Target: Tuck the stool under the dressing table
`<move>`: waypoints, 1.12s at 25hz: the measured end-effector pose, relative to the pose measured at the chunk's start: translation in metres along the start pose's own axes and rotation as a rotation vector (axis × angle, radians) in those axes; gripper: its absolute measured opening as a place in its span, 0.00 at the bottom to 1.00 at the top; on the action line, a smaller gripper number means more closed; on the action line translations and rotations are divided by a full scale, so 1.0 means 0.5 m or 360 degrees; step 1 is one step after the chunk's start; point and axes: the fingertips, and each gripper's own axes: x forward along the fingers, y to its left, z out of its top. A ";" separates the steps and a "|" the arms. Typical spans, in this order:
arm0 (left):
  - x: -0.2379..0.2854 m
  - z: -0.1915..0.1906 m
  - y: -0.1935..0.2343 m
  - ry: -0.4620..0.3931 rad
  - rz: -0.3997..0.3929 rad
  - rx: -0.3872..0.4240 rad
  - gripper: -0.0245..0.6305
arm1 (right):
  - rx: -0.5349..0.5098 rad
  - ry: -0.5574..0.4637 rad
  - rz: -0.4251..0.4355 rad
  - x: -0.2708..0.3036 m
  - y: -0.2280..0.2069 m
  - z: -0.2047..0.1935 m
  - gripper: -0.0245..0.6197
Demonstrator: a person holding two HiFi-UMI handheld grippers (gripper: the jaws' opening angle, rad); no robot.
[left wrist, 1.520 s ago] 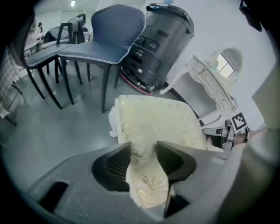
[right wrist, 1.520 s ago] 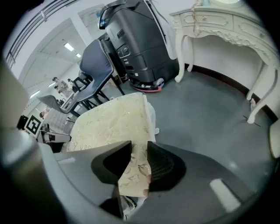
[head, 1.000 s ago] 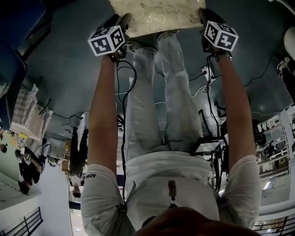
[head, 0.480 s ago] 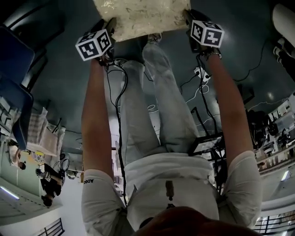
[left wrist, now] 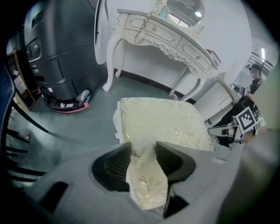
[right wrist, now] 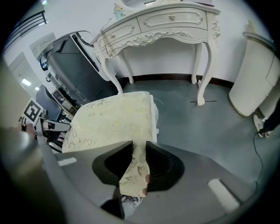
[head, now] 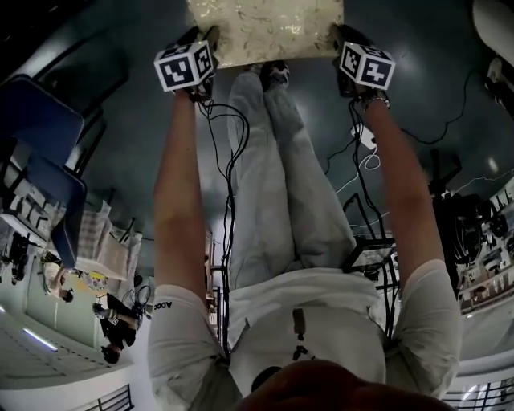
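The stool (head: 265, 30) sits at 12 o'clock in the head view, directly ahead of the person's shoes (head: 271, 75). Only its cream, gold-patterned cushion shows; its legs are out of sight, so contact with the floor (right wrist: 205, 127) cannot be confirmed. The stool (left wrist: 162, 124) is not under the dressing table (left wrist: 162, 35). A strip of bare grey floor lies between them.

The left gripper (head: 207, 42) holds the cushion edge at 9 o'clock of the stool. In the left gripper view, the left gripper (left wrist: 142, 151) has a fold of cushion fabric between its fingers. Those fingers have just been closing and are now clenched on the fabric.

The right gripper (head: 341, 40) holds the opposite edge at 3 o'clock. In the right gripper view, the right gripper (right wrist: 139, 151) has its fingers clamped on the stool (right wrist: 113, 120) cover, with the fabric pinched narrow.

The dressing table (right wrist: 162, 26) stands at 12 o'clock beyond the stool, against a white wall. It is white, with carved curved legs. Its drawers (right wrist: 173, 18) are shut, so any contents are hidden. An oval mirror (left wrist: 186, 8) rises from its top.

A dark grey machine (left wrist: 61, 57) stands at 10 o'clock in the left gripper view. A white cabinet (right wrist: 256, 87) stands at 3 o'clock in the right gripper view. Blue chairs (head: 40, 152) stand at 9 o'clock in the head view.
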 end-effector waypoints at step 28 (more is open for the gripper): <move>0.158 0.440 -0.055 -0.0058 -0.0120 0.0461 0.32 | 0.0388 -0.0079 -0.0201 0.059 -0.079 0.229 0.17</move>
